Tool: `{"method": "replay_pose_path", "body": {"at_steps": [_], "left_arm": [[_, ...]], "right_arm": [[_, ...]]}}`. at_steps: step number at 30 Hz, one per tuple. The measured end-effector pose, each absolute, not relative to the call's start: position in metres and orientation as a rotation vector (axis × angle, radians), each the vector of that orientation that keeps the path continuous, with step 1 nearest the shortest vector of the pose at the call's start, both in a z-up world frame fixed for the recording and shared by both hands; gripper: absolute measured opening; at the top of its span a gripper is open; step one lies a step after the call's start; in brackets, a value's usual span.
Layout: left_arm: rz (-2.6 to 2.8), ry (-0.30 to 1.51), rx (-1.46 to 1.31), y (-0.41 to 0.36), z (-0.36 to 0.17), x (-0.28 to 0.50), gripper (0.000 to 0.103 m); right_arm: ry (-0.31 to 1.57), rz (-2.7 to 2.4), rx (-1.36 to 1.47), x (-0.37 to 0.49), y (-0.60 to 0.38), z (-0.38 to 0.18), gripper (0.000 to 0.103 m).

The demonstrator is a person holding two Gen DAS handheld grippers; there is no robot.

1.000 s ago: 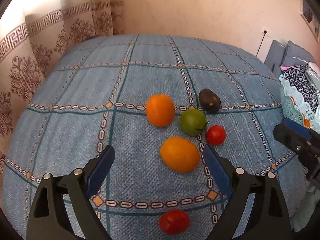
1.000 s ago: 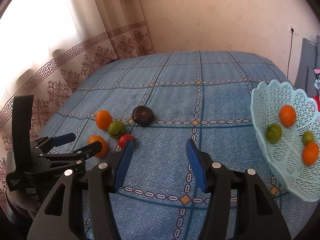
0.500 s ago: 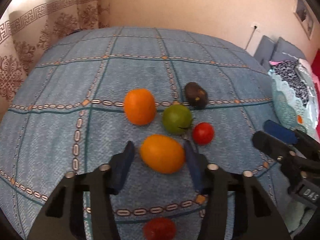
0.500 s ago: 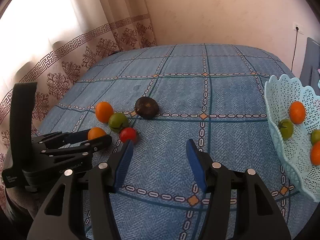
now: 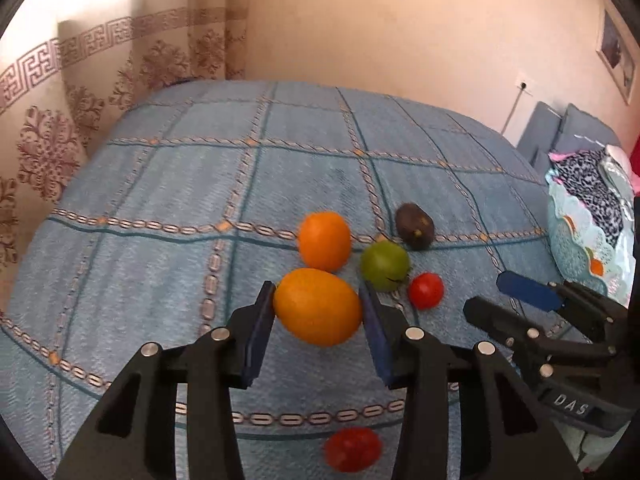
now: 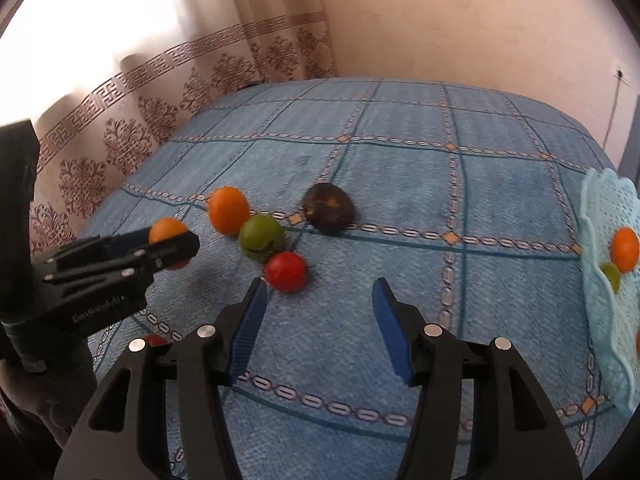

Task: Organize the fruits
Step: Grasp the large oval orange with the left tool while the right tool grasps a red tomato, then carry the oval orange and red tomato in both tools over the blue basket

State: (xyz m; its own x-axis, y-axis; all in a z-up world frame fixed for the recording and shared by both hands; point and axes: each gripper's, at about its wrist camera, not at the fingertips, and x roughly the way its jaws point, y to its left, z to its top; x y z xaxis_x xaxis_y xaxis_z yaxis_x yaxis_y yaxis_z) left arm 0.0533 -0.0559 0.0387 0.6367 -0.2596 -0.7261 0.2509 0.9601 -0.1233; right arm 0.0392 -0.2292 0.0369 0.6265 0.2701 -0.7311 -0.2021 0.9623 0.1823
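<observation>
My left gripper [image 5: 318,312] is shut on a large orange [image 5: 318,306], its blue pads pressing both sides just above the blue checked bedspread [image 5: 200,184]. Behind it lie a second orange [image 5: 324,240], a green fruit [image 5: 385,265], a small red tomato [image 5: 426,290] and a dark brown fruit [image 5: 415,226]. Another red tomato [image 5: 352,454] lies below the jaws. My right gripper [image 6: 319,286] stands open over bare cloth, with nothing between its pads and the red tomato [image 6: 286,271] just beyond its left fingertip. The left gripper [image 6: 172,240] shows in the right wrist view with the held orange [image 6: 166,229].
A pale blue lattice basket [image 6: 604,220] at the bed's right edge holds an orange and a green fruit. Patterned curtains hang along the left side, and a wall stands behind the bed. Cushions and patterned cloth [image 5: 592,188] lie at the far right.
The left jaws closed from wide open onto the large orange. The right gripper shifted left toward the fruit cluster, so the basket slid to the right edge of its view.
</observation>
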Motion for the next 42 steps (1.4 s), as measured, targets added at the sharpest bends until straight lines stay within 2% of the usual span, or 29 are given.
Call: {"method": "replay_pose_path", "body": {"at_steps": [5,19,42], "left_arm": [[-0.263,0.83,-0.027,-0.047,0.042,0.058,0.043],[-0.249,0.845,-0.042,-0.042,0.038,0.063,0.043],[-0.289,0.799,-0.023,-0.056,0.056,0.042,0.043]], "right_arm": [[0.871,0.308,0.053,0.051,-0.215,0.032,0.055],[0.912,0.318,0.016,0.076,-0.198,0.014,0.031],[0.815,0.298,0.073,0.041,-0.22,0.048,0.03]]}}
